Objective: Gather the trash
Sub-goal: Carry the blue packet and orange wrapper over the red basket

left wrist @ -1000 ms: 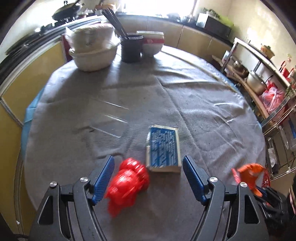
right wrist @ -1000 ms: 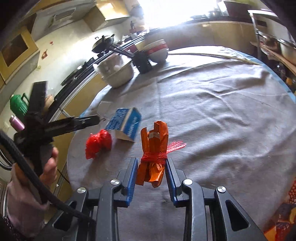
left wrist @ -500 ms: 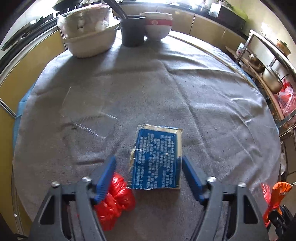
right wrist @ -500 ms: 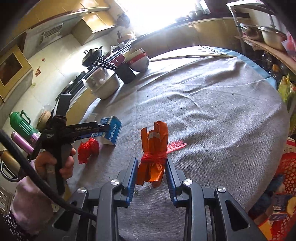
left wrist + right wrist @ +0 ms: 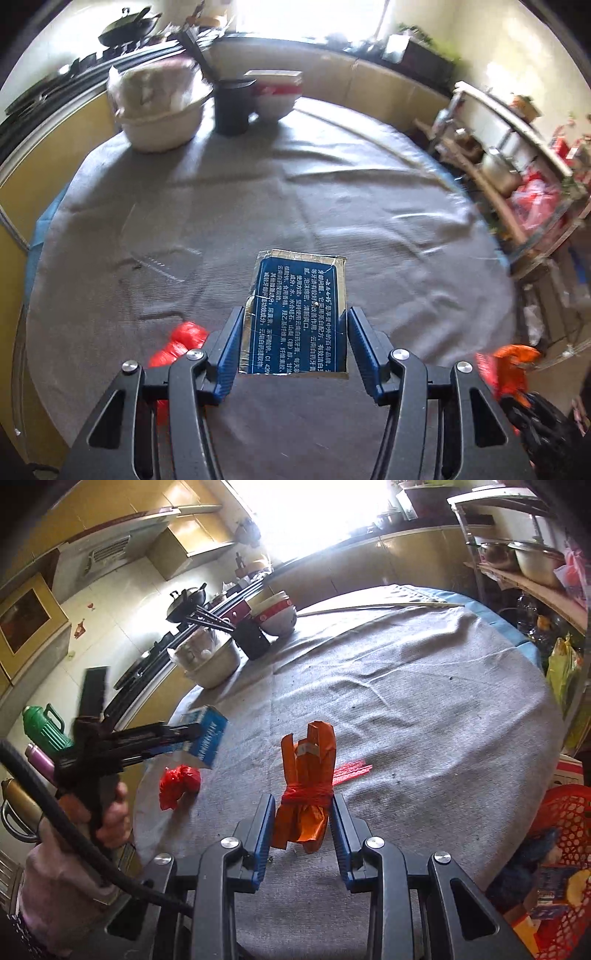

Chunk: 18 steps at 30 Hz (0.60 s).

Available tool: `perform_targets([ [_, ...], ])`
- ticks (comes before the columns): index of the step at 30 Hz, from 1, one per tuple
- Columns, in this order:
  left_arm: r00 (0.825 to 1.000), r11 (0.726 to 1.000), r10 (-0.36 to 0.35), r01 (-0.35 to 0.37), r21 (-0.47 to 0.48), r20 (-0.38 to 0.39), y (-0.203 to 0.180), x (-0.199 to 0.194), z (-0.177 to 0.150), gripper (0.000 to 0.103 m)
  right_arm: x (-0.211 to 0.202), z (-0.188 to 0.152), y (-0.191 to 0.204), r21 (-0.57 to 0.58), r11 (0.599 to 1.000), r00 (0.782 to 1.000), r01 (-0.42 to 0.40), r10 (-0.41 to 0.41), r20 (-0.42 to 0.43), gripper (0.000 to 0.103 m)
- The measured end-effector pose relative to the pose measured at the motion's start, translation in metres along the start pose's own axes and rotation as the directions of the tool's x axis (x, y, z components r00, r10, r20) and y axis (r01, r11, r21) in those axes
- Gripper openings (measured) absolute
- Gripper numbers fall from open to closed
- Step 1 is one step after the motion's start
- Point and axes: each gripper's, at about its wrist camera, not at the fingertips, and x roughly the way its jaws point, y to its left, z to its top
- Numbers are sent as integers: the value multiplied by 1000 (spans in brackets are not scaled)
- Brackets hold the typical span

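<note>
My left gripper (image 5: pixel 293 325) is shut on a blue box with white print (image 5: pixel 297 310) and holds it above the grey tablecloth; it also shows in the right wrist view (image 5: pixel 205 734), lifted off the table. A crumpled red bag (image 5: pixel 181 343) lies on the cloth just left of the left gripper, and shows in the right wrist view (image 5: pixel 179 784). My right gripper (image 5: pixel 303 812) is shut on an orange wrapper tied with red string (image 5: pixel 308 779).
A round table with a grey cloth (image 5: pixel 295 184) carries a white basin (image 5: pixel 159 114), a black chopstick holder (image 5: pixel 234 107) and stacked bowls (image 5: pixel 279 92) at its far edge. A red basket (image 5: pixel 565 830) stands off the table's right side. Shelves with pots stand at right.
My left gripper moved forward from the red bag to the blue box, closed on it and lifted it. My right gripper kept hold of the orange wrapper.
</note>
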Motion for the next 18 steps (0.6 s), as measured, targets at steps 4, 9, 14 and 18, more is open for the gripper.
perform_targets([
  [4, 998, 998, -50, 48, 51, 42, -26, -26, -10, 57, -12, -4, -6, 5, 1000, 1000, 6, -6, 21, 32],
  [9, 993, 991, -86, 77, 114, 76, -53, -48, -20, 57, -29, -8, -14, -5, 999, 998, 35, -35, 44, 32],
  [14, 991, 978, -108, 91, 188, 85, -83, -61, -34, 57, -46, -12, -23, -7, 998, 996, 61, -61, 71, 32],
  [18, 989, 970, -133, 116, 213, 65, -101, -63, -45, 57, -59, -17, -34, 10, 997, 993, 79, -79, 85, 32],
])
